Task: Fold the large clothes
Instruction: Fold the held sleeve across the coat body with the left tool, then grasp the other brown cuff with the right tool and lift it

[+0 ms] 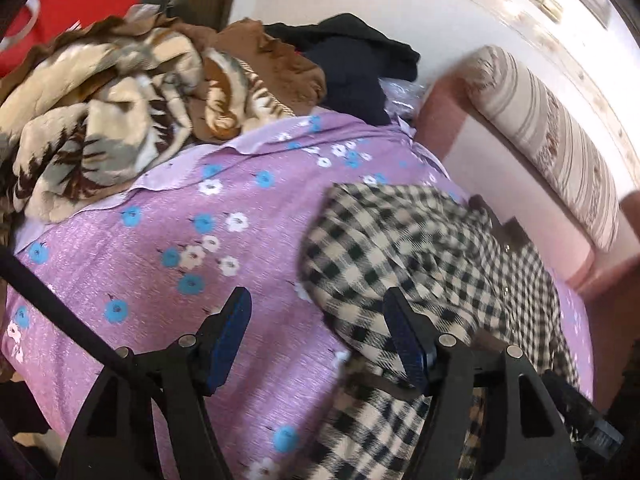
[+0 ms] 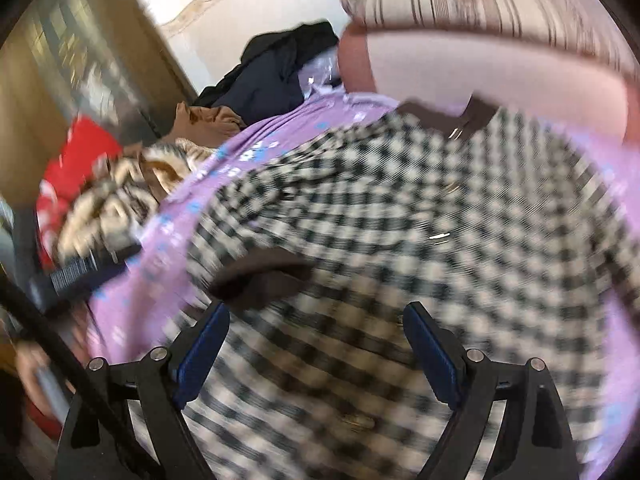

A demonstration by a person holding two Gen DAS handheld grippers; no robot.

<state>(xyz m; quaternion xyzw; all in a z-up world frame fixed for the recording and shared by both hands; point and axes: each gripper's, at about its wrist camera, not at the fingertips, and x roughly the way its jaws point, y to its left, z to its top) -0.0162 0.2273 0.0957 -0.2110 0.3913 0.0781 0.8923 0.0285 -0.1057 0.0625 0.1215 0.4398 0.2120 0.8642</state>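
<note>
Left wrist: spread left gripper above lilac flowered bedsheet; soft checked shirt ahead right. Right gripper spread too.

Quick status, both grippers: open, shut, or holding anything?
Left gripper: open, holding nothing, above the checked garment.
Right gripper: open, holding nothing, over the same garment.

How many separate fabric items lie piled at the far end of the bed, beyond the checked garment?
3: a patterned blanket at the left, a brown cloth in the middle, a dark garment at the right. More may be hidden underneath.
</note>
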